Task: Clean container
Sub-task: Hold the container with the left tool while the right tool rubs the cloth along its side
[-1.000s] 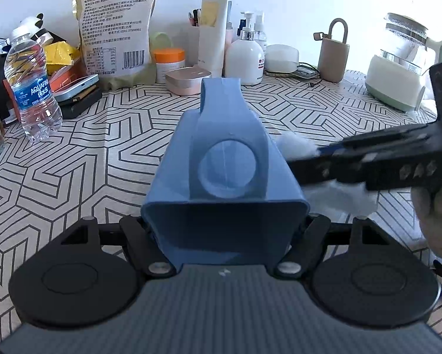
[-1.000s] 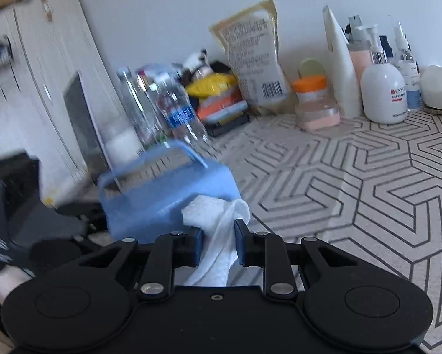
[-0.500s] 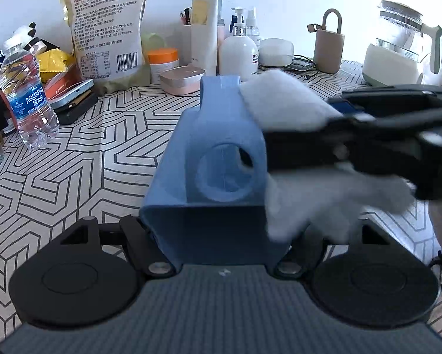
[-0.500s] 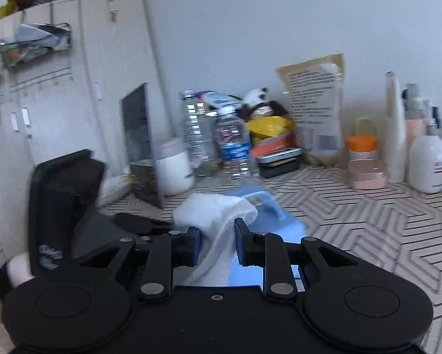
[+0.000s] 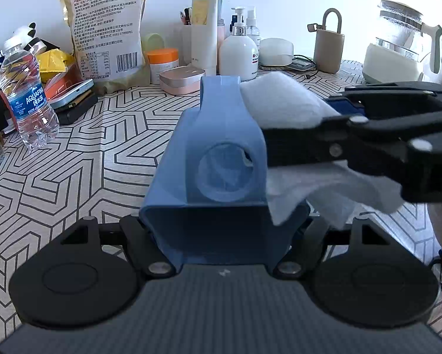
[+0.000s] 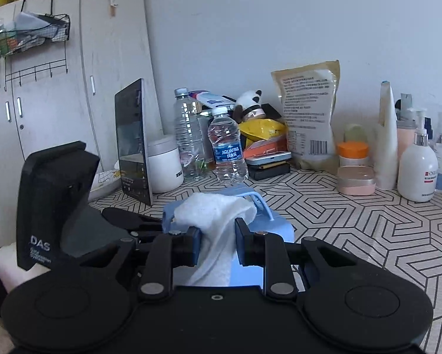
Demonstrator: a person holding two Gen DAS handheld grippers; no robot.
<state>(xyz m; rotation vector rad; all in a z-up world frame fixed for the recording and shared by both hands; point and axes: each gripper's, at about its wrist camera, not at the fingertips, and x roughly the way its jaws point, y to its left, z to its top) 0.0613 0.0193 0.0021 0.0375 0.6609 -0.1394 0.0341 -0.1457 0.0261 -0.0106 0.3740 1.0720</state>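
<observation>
We find the left tongs (image 5: 222,230) closed on the near end of the blue container (image 5: 218,159), held above the patterned desk (image 5: 88,162); their fingertips are hidden behind its walls. The right tongs (image 6: 215,243) are clamped on a white cloth (image 6: 218,215) pressed against the container's right side and top. The cloth covers that wall; we cannot make out its surface.
</observation>
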